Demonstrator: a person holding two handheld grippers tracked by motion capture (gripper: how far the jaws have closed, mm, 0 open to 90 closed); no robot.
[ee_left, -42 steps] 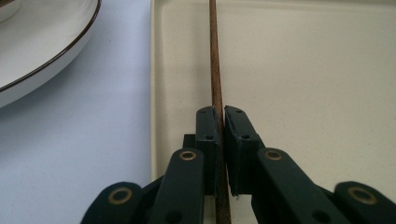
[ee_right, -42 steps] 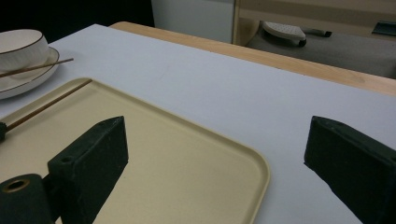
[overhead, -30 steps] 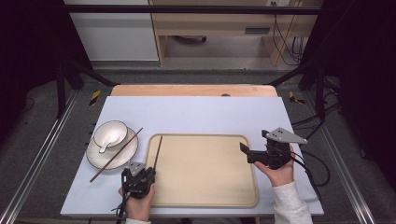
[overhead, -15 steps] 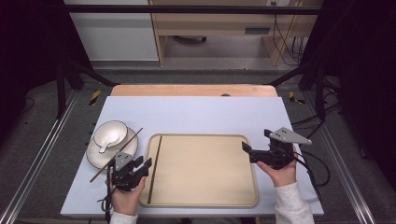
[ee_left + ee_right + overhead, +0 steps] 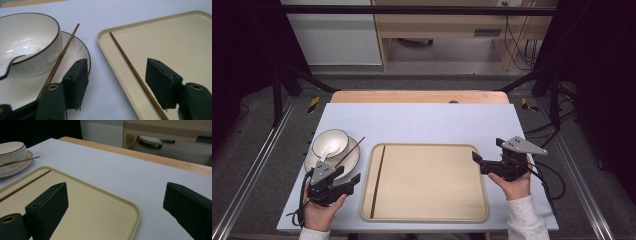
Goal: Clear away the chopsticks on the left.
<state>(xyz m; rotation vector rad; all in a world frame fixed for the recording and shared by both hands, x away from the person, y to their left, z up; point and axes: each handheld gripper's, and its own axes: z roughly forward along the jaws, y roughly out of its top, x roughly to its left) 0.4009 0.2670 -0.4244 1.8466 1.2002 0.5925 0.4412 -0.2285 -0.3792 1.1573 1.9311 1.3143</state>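
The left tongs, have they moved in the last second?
Yes. The left tongs slid left, off the tray edge toward the plate.

One chopstick (image 5: 377,181) flat in tray (image 5: 472,216)

Possibly a cabinet (image 5: 334,35) and wooden furniture (image 5: 442,30) beyond table.

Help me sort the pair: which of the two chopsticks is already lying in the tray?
The chopstick along the tray's left edge, lying flat inside it. The other chopstick rests slanted across the plate, beside the bowl.
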